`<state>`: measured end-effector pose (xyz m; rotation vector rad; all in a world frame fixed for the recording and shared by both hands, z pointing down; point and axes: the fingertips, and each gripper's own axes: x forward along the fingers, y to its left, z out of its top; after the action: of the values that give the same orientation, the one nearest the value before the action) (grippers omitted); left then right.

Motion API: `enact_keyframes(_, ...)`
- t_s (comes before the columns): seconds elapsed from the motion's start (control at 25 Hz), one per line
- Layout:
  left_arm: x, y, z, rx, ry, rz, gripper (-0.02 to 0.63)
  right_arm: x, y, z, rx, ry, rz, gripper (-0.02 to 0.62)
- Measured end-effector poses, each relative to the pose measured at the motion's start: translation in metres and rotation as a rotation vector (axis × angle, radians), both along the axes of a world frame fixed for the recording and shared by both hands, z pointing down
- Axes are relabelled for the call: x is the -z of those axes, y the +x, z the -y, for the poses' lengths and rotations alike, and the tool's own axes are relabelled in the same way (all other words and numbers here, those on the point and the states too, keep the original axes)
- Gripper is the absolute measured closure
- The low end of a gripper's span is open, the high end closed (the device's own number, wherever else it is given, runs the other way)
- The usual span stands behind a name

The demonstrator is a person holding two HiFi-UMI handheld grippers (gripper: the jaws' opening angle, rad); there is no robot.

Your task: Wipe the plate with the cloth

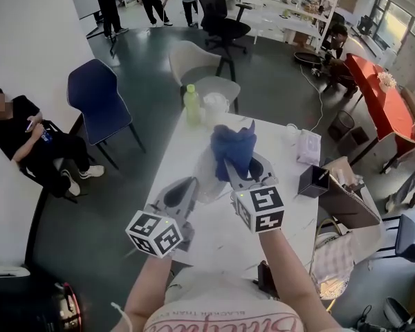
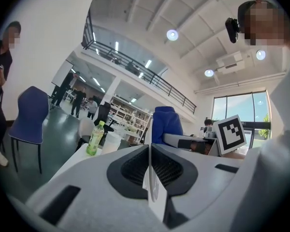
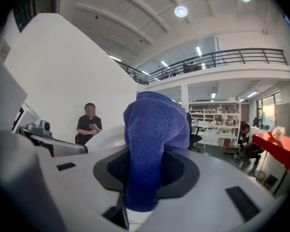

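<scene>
A: Does the table (image 1: 290, 206) carry any of this?

B: It seems not. It lies under both grippers, and the plate (image 1: 205, 177) looks to be lifted clear of it. The left gripper (image 1: 191, 183) is clenched on the plate's rim, and in its own view the rim shows as a thin white edge (image 2: 153, 190) pinched between the pads. The plate stands on edge ahead of those jaws, its face turned toward the right gripper (image 1: 243, 170).

A: And the cloth?

B: The cloth (image 1: 234, 147) is a blue bundle nipped in the right gripper's jaws. It bulges out past the tips, and its wad sits just beside the plate's face. From the left gripper it shows up ahead and slightly right.

A: So how should the person wipe well?

B: Probably by leading with the soft bulge, not the jaw tips, so that only fabric meets the plate. The strokes should sweep across the face and press toward the left gripper's hold, never away from it, since a rim pinch gives little resistance to twisting. Light pressure looks wise, because a hard push could lever the plate out of the pads.

A: Anything smaller to watch?

B: The cloth's grip is low on the bundle, so the loose top may fold over. Short strokes would keep it bunched. Rolling the left wrist would bring fresh parts of the plate to the cloth.
</scene>
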<state>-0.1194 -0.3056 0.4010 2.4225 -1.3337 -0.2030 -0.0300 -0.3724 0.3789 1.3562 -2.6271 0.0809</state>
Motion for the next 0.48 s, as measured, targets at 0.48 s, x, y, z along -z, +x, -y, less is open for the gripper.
enact_keyframes(0.48,0.004,-0.01,0.003,0.029,0.002,-0.062,0.591,0.002,0.023,-0.039,0.026,-0.021,0.067,0.48)
